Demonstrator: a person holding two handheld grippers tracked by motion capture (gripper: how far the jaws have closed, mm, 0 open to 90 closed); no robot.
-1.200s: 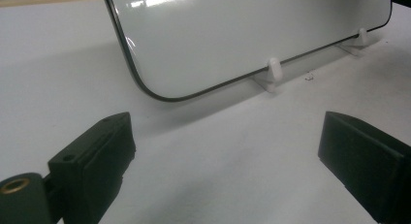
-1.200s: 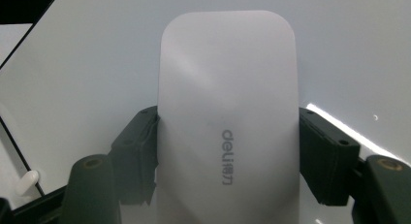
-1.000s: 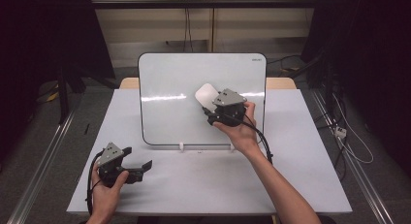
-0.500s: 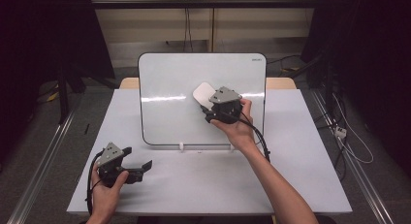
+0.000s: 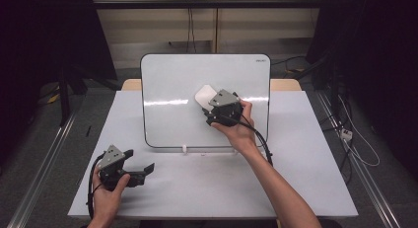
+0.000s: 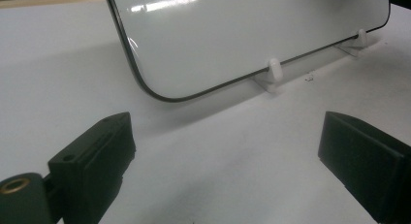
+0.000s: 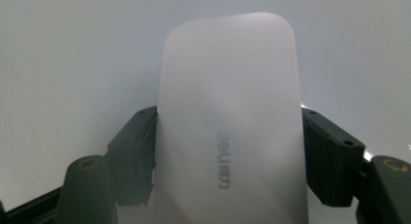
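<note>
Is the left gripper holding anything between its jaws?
No: in the left gripper view the left gripper has its jaws standing wide apart, with just bare white table between them.

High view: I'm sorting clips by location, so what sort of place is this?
Probably a lab or recording studio, not a home: a bare white table holding a propped white whiteboard, black curtains at the sides, loose cables on the grey floor.

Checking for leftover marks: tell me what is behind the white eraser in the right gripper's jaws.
Behind the white rounded plastic eraser is the white glossy rectangular whiteboard, bare around it. The patch it covers stays hidden.
</note>
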